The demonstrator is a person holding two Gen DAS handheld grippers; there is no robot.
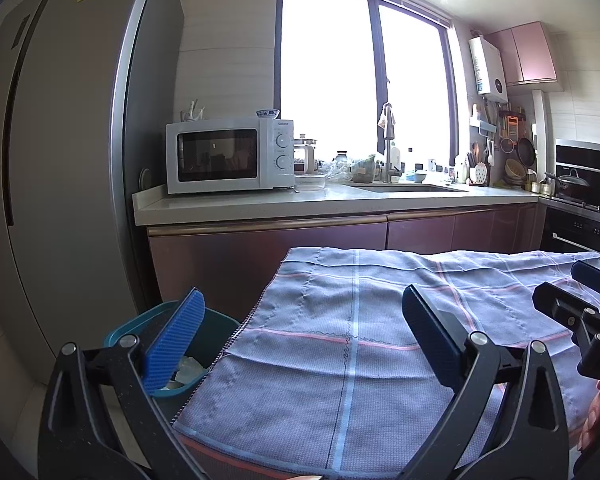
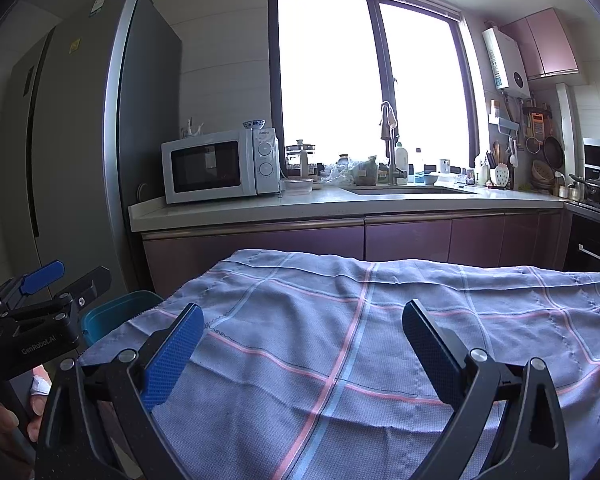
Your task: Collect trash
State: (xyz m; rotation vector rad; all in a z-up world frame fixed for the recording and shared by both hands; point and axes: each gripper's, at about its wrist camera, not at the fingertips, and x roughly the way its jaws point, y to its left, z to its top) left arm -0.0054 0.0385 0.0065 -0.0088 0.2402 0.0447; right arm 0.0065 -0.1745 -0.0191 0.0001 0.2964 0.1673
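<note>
Teal bin [image 1: 172, 360], lower left of the frame, could be knocked by the left gripper [image 1: 300, 344], held wide apart and empty like the right gripper [image 2: 302, 346].

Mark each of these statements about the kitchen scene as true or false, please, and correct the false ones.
1. Both grippers are open and hold nothing. True: the left gripper and the right gripper have their jaws spread wide and empty.
2. The teal bin stands at the right edge of the cloth. False: it stands at the left edge of the checked cloth.
3. Some trash lies on the cloth. False: the cloth is bare; pale crumpled pieces lie inside the bin.
4. A bowl sits on top of the microwave. True: a blue-patterned bowl.
5. The microwave door is open. False: it is closed.
</note>
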